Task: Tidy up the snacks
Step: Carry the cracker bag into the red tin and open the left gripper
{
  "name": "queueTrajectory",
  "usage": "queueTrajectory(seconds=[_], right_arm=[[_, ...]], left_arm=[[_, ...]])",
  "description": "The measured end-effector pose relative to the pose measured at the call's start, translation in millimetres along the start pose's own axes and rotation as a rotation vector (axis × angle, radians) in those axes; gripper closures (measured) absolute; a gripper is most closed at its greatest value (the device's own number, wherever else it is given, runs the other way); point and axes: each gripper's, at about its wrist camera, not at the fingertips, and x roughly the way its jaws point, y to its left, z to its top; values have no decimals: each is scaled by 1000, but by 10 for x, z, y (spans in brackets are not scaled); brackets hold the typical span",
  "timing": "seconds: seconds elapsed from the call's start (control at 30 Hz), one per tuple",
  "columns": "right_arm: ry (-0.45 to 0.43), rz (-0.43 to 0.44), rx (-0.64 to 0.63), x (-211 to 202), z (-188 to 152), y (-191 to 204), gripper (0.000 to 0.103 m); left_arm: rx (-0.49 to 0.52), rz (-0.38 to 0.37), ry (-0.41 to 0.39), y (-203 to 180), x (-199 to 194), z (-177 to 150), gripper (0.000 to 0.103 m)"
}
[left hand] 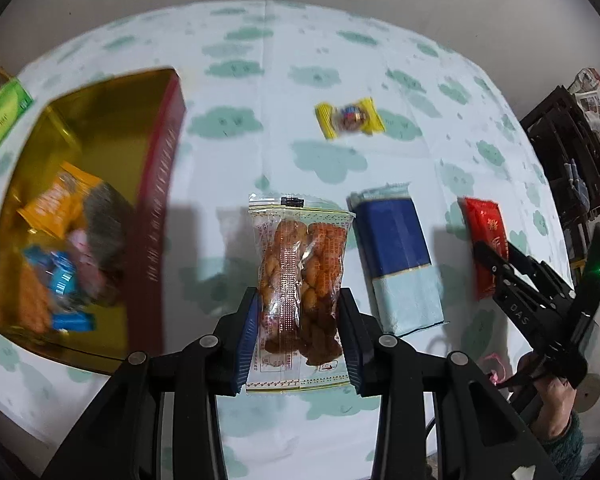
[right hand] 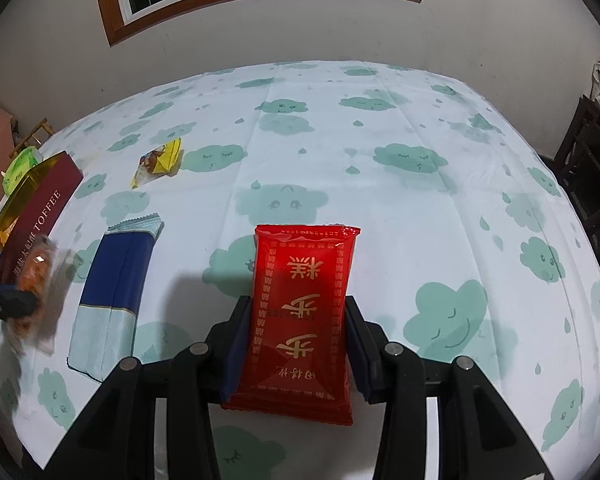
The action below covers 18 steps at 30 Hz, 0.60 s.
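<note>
Cloud-print tablecloth [right hand: 380, 216] is looking slick, so left gripper [left hand: 299, 334] pinching twisted-snack packet [left hand: 300, 280] and right gripper [right hand: 296, 350] pinching red packet [right hand: 304, 320] are probably risking slips.

A white cloth surface [right hand: 380, 200] carries a print of pale green smiling clouds and raindrops. At its 9 o'clock edge sits a rectangular tin box [left hand: 156, 208], gold inside, dark red outside with gold lettering. A clear plastic packet of orange-brown twisted snacks [left hand: 300, 280] bears red print and a yellow border. Beside it lies a flat packet, navy blue and pale blue [left hand: 400, 264]. The glossy red packet [right hand: 300, 320] shows gold characters (framed by a gold pattern). Toward 12 o'clock rests a small yellow sweet wrapper [left hand: 350, 118].
</note>
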Motion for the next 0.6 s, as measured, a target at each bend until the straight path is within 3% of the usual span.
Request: queueTrajectory(seconds=[0.3,0.6], right_arm=[[26,-32,-15,22,26,47,58],[54,-64,-26,50,54,96,56]], left_arm=[[-28,73,-73,542,-380,90,69],[-71,182,-77,1220,-523,122,69]])
